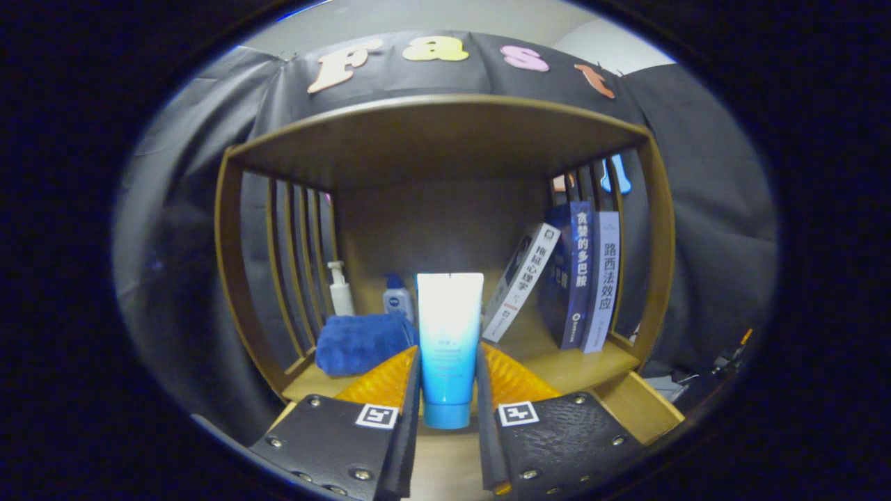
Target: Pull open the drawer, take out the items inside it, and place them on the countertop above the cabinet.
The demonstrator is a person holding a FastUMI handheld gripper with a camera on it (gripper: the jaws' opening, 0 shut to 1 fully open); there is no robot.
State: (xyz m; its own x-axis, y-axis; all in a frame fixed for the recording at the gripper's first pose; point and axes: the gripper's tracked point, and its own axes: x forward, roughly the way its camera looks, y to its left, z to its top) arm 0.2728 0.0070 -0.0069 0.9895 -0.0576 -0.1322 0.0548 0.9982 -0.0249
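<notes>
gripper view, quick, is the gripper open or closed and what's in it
Gripper: closed on the blue tube, cap down, one finger pressing each side, held in front of the wooden shelf.

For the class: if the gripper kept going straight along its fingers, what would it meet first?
The gripper is already shut on the blue tube, standing cap-down between its fingers. Going straight on, the tube would probably reach the shelf's back panel first; the blue towel lies left of that line. Depth is uncertain.
</notes>
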